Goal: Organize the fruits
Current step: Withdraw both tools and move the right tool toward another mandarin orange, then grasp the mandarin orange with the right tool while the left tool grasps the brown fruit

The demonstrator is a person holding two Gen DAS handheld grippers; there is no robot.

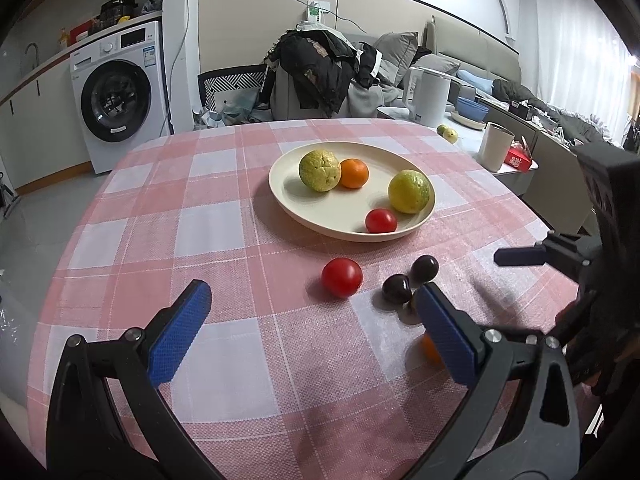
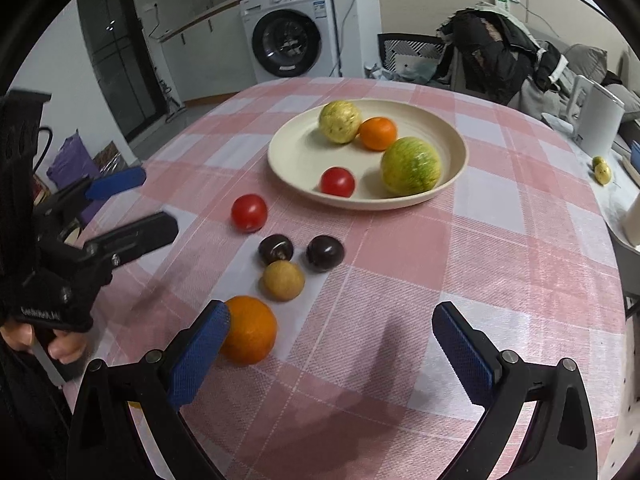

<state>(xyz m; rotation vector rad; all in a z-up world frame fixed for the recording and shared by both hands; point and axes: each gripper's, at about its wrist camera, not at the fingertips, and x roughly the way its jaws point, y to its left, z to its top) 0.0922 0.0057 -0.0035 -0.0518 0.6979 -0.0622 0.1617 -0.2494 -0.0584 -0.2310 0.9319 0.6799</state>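
Five fruits sit loose on the checked tablecloth (image 2: 460, 248) short of the plate (image 2: 288, 160), and four are already in it: two yellow-green fruits, a small orange and a small red tomato (image 2: 337, 181). Both tools are spread wide and empty, the left gripper (image 1: 316, 316) and the right gripper (image 2: 330, 330) alike. Nearest the plate lies the loose red tomato (image 2: 249, 213); further from it, the two dark plums (image 2: 300, 251), then the tan fruit (image 2: 283, 281), and farthest out the big orange (image 2: 250, 330), touching the right tool's left pad. My call: that orange is the next pick, so shift the right tool sideways to centre it, close gently on its widest part, lift clear of the tan fruit, and lower it into the plate's bare near-left patch. Right wrist view shows orange and tan fruit whole; the left view hides them behind its own finger.
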